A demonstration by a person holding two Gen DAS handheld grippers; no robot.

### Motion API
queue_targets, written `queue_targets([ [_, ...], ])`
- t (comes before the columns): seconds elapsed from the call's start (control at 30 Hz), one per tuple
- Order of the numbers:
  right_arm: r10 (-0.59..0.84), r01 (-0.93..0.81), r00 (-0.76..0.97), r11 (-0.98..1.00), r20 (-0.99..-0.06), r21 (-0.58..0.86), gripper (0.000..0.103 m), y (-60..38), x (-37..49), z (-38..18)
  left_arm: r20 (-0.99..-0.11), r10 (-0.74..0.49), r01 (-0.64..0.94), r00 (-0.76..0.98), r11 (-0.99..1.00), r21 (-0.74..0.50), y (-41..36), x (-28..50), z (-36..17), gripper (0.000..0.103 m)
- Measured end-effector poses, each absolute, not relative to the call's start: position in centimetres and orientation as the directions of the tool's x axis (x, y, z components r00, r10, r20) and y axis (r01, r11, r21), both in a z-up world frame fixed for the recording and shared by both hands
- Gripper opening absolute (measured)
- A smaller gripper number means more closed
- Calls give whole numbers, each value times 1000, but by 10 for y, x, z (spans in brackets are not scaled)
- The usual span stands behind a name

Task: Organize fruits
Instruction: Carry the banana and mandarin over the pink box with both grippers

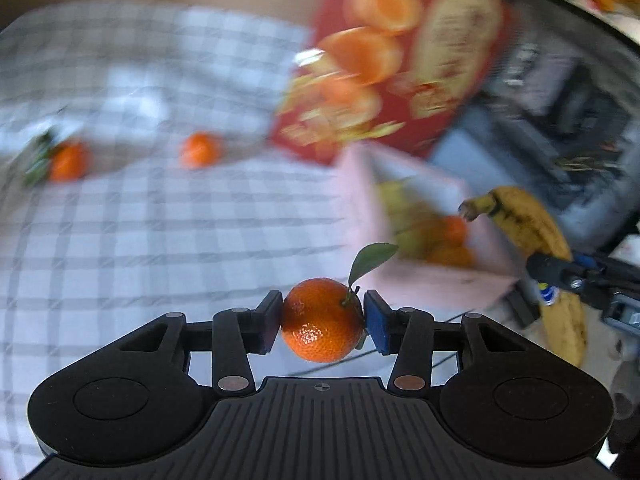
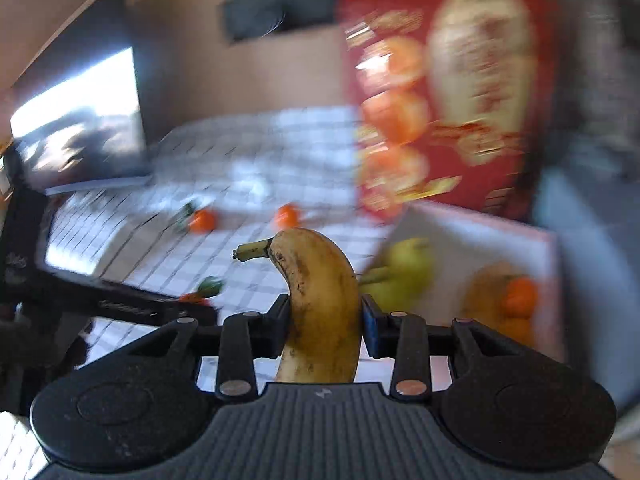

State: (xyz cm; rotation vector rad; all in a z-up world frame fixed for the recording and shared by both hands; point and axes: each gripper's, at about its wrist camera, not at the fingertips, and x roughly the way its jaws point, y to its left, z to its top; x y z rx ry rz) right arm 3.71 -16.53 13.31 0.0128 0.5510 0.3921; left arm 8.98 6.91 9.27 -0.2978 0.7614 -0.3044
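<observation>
Left tongs (image 1: pixel 323 320) clenched on leafed mandarin (image 1: pixel 322 320). Right tongs (image 2: pixel 323 328) clenched on banana (image 2: pixel 320 312), long axis upright, stem up. Pink box (image 1: pixel 432 280) with fruit lies ahead-right of left tongs, ahead-right of right tongs too; right looks nearer. Checked cloth (image 1: pixel 160 240) holds two loose mandarins.

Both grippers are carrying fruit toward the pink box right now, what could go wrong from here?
1. The left gripper pinches the round tangerine only at its sides; a fast swing might let it roll out.
2. The right gripper grips the banana across its middle, so hard pressure may bruise it.
3. The pink box already holds fruit, so both arriving together might collide.
</observation>
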Motion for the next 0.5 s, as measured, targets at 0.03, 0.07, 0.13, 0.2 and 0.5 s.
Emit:
queue_targets([
  [0.03, 330, -322, 804, 941, -495, 104, 36, -179, 32, 137, -607, -401, 196, 686, 906, -376, 57, 96, 101, 50],
  [0.07, 299, -290, 821, 952, -486, 96, 36, -190, 27, 139, -594, -423, 225, 685, 897, -380, 46, 102, 108, 50],
  [0.13, 250, -235, 843, 968, -476, 91, 36, -211, 16, 139, -575, -456, 271, 679, 884, -380, 23, 116, 119, 50],
  [0.2, 216, -192, 847, 976, -486, 99, 36, -228, 8, 135, -565, -483, 308, 668, 872, -381, 1, 131, 129, 50],
  [0.5, 195, -76, 831, 968, -520, 241, 36, -256, 32, 112, -590, -480, 290, 649, 873, -392, -32, 147, 117, 50],
])
